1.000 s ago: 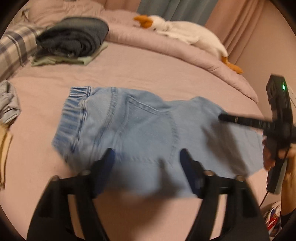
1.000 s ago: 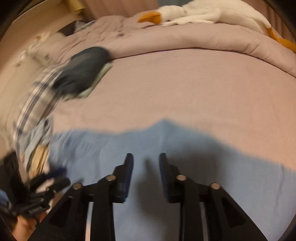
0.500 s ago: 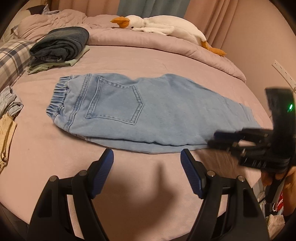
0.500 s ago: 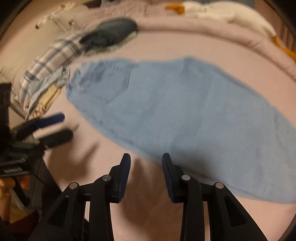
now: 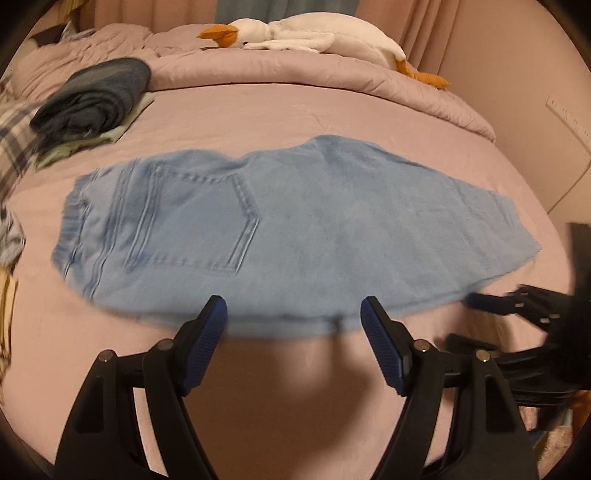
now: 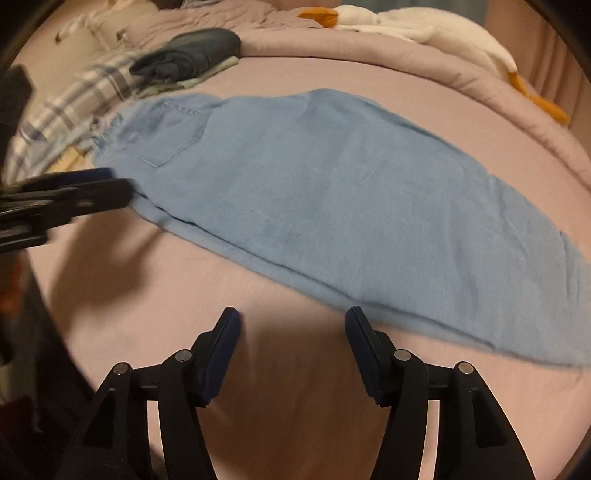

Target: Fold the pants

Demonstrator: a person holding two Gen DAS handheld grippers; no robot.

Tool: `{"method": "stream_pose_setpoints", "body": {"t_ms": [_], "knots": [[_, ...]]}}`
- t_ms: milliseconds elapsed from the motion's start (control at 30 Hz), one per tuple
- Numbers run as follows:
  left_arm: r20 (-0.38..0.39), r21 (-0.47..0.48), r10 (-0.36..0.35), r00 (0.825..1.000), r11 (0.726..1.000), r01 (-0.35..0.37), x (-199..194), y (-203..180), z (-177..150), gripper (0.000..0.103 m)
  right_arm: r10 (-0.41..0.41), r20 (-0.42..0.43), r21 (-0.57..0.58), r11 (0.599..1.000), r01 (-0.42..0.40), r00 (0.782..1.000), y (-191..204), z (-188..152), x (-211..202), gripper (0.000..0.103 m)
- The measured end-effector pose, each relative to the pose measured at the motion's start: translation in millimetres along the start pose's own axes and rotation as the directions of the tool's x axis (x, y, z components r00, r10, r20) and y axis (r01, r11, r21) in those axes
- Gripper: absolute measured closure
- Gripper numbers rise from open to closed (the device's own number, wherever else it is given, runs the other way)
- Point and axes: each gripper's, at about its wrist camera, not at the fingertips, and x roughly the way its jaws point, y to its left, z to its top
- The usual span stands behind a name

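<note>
The light blue pants (image 5: 295,229) lie flat on the pink bed (image 5: 295,387), folded lengthwise so that one leg covers the other. The elastic waistband is at the left end and a back pocket (image 5: 199,221) faces up; the leg hems are at the right end.

The left gripper (image 5: 293,314) is above the near long edge of the pants, with its two blue-padded fingers wide apart and nothing between them. The right gripper (image 6: 291,325) is over the bare bed sheet just beside the near edge of the pants, and its fingers are also spread apart and hold nothing. In the left wrist view the right gripper is visible at the right side, close to the hem end, but it is blurred.

At the far left of the bed there is a dark folded garment (image 5: 96,96) on top of a pale green one. Beside this, a plaid cloth (image 6: 85,96) lies. A white plush goose (image 5: 306,33) with an orange beak rests on the rolled duvet at the back.
</note>
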Motion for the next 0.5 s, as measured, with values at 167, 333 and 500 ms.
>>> {"method": "stream_pose_setpoints", "body": {"t_ms": [167,333,500], "knots": [[-0.037,0.027,0.064,0.997,0.998,-0.063,31.2,-10.5,16.7,0.027,-0.109,0.123,0.079,0.992,0.099,0.986,-16.1,32.9,-10.2,0.043],[-0.083,0.137,0.146,0.986,0.982,-0.133,54.9,-22.2,10.6,0.025,-0.169,0.078,0.154,0.976,0.156,0.982,-35.4,47.4,21.7,0.043],[-0.068,0.156,0.113,0.991,0.983,-0.101,43.3,-17.3,-4.1,0.025,-0.192,0.083,0.128,0.975,0.181,0.978,-33.3,28.5,26.7,0.043]]}}
